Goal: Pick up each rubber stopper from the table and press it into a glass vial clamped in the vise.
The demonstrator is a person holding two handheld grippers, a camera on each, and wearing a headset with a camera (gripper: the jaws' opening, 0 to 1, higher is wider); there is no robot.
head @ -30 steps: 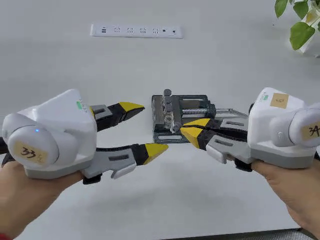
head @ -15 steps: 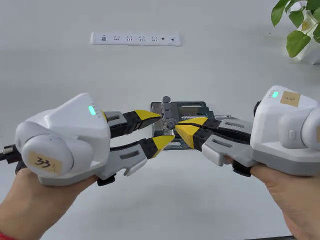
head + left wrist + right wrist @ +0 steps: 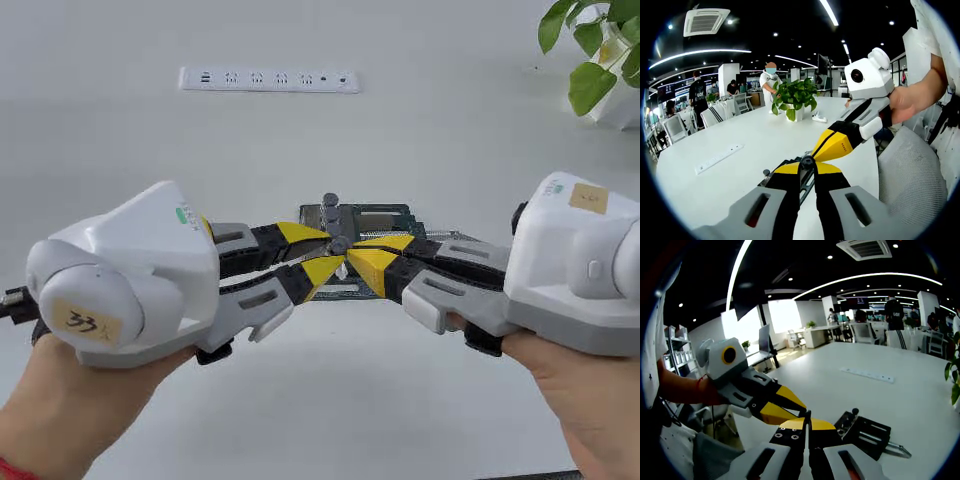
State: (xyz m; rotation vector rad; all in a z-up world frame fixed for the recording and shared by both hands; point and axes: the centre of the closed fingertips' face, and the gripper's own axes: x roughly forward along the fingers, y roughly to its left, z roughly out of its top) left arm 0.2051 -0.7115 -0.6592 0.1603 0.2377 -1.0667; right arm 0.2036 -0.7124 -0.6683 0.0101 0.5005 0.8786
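Note:
A small dark grey rubber stopper (image 3: 340, 244) hangs in the air where both grippers' yellow tips meet, above the table in front of the vise (image 3: 380, 214). My left gripper (image 3: 328, 252) comes in from the left and its jaws are closed on the stopper (image 3: 807, 161). From the right, my right gripper (image 3: 354, 256) stands shut with the same stopper (image 3: 807, 415) at its tips. In the vise stands a glass vial (image 3: 330, 212) with a grey top. The left gripper view has the right gripper (image 3: 836, 144) crossing in from the right.
A white power strip (image 3: 268, 79) lies at the far side of the white table (image 3: 330, 400). A potted plant (image 3: 597, 50) is at the back right. The vise's screw handle (image 3: 892, 444) sticks out to the right. People stand by desks in the room behind.
My left gripper moved right to the right gripper's tips and its jaws went from wide open to closed on the stopper. The right gripper stayed shut and shifted slightly left.

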